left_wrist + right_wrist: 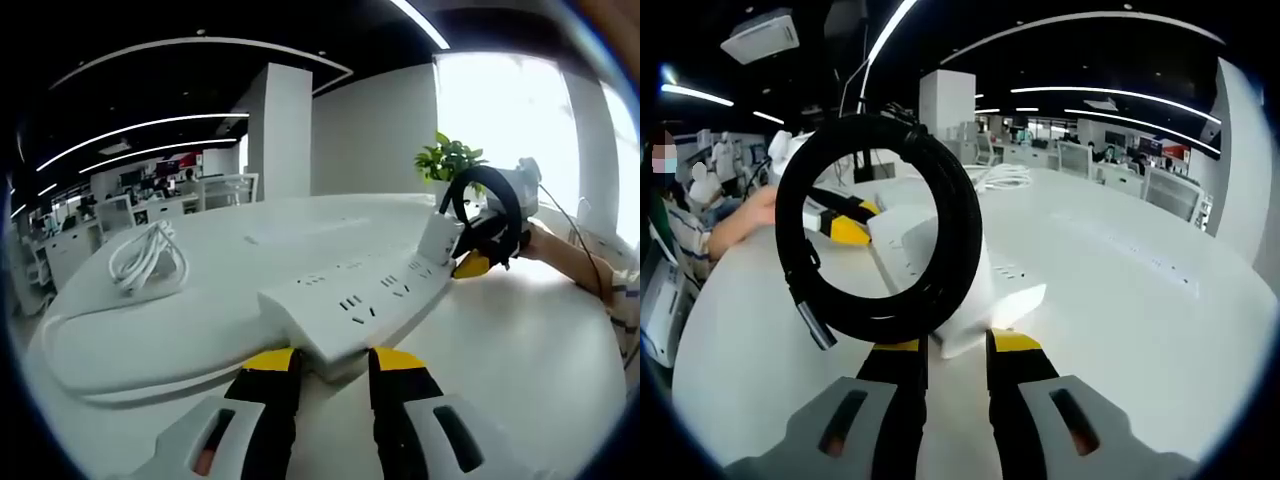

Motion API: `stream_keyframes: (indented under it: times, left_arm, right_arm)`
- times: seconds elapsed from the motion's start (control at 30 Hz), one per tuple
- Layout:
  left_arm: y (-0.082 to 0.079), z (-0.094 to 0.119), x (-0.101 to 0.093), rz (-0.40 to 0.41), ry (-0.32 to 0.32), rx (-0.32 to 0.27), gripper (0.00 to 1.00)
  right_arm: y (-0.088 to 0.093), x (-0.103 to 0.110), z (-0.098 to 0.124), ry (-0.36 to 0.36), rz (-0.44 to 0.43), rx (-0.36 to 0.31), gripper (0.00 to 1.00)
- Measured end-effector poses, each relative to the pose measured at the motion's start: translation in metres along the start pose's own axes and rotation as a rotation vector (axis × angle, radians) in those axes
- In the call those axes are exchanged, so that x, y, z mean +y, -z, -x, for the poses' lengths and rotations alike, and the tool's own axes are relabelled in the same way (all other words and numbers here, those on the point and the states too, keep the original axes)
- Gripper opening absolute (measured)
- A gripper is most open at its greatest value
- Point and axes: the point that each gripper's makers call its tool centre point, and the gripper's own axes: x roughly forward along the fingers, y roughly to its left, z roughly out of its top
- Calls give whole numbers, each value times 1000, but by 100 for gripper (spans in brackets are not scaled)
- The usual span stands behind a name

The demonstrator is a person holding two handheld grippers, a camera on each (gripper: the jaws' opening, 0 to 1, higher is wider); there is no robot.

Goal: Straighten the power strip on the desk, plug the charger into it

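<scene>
A white power strip lies on the white desk, running away from me to the right. My left gripper is shut on its near end, one yellow-tipped jaw on each side. At the strip's far end my right gripper holds a white charger with a black coiled cable, just above the sockets. In the right gripper view, my right gripper is shut on the charger, the black cable loop hangs in front, and the strip leads to my left gripper.
A loose coil of white cable lies on the desk at the far left. A potted plant stands behind the right gripper. A person's forearm reaches in from the right. Office desks and chairs fill the background.
</scene>
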Motion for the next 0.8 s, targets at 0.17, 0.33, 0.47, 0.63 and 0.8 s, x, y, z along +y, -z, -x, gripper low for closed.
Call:
stream_keyframes:
  times: [0.17, 0.33, 0.47, 0.63, 0.8]
  left_arm:
    - [0, 0, -1, 0, 2, 1, 28]
    - [1, 0, -1, -8, 0, 5, 28]
    - [0, 1, -1, -19, -1, 7, 28]
    - [-2, 4, -4, -27, 0, 0, 28]
    - [-6, 6, -4, -21, 2, -5, 28]
  right_arm:
    - [-1, 0, 1, -2, 22, 1, 21]
    - [-2, 1, 4, 8, 72, 4, 21]
    - [-2, -1, 5, 9, 67, 2, 21]
    - [-3, -2, 6, 12, 66, 3, 21]
    - [-3, -4, 7, 19, 65, 4, 22]
